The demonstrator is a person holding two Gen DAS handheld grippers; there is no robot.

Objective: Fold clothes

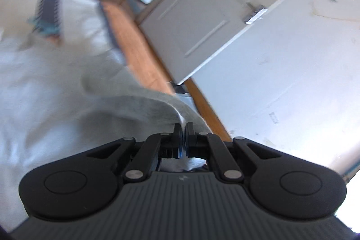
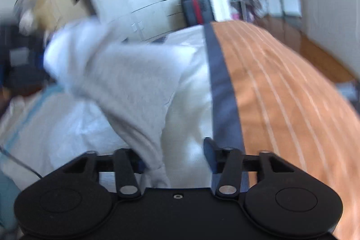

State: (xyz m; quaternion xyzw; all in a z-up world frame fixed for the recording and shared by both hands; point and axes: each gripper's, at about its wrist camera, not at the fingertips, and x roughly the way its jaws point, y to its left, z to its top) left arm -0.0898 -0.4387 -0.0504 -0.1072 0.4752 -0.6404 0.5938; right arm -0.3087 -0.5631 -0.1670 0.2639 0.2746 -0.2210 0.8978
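Left wrist view has the grey garment (image 1: pixel 144 109) pinched tight in the left gripper (image 1: pixel 184 131), its jaws clamped on a raised edge right at the tips. Over on the right gripper (image 2: pixel 177 156) the jaws stand apart with a fold of that cloth hanging between them, not squeezed yet, striped bedspread (image 2: pixel 292 93) just beyond. Looks like the grab-both-corners step, so next I'd guess the right needs to close before lifting.

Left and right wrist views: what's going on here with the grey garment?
A person with a handheld gripper in each hand is working on a light grey garment lying on a bed with an orange striped cover. The left gripper is shut on an edge of the grey fabric, which drapes away from it. The right gripper is open, with a fold of the same cloth lying between its fingers but not pinched. Both views are blurred, so the garment's type is unclear.
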